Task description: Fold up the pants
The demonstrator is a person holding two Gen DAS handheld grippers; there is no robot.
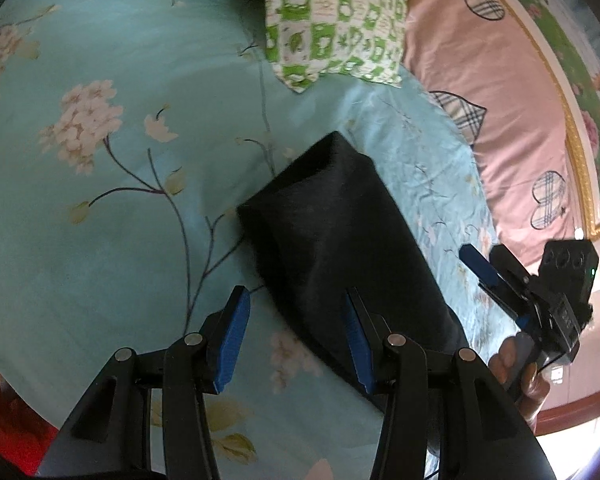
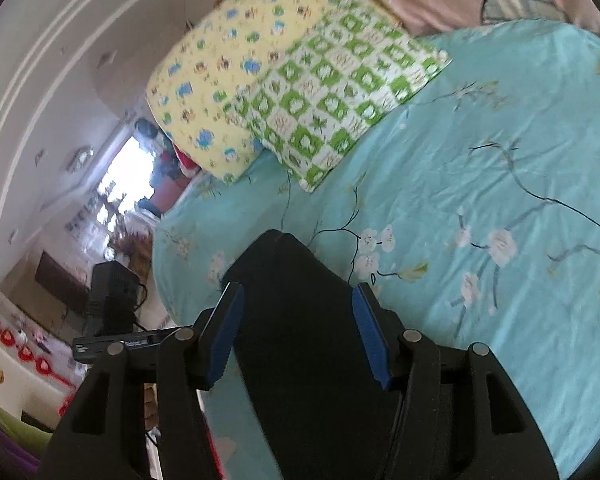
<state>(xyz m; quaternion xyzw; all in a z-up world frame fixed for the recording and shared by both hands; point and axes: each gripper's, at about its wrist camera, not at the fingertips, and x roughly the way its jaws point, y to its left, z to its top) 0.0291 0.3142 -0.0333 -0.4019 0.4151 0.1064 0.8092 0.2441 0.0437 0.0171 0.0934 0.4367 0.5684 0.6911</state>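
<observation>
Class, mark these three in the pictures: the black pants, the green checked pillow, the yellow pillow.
black pants (image 1: 340, 240), left wrist view, middle of the folded cloth
green checked pillow (image 1: 332, 24), left wrist view, centre of its face
yellow pillow (image 2: 228, 80), right wrist view, centre of its face

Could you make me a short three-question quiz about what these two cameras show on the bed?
1. True or false: the dark pants lie folded into a compact bundle on the blue floral sheet.
2. Multiple choice: the left hand-held gripper is (a) shut on the pants, (b) open with nothing clamped, (c) out of view.
3. Fill the blank: the pillow with green and white squares overlaps a ______ pillow with blue motifs.

Key
1. True.
2. (b). The right hand-held gripper is open too, with the pants seen between its fingers.
3. Yellow.
</observation>
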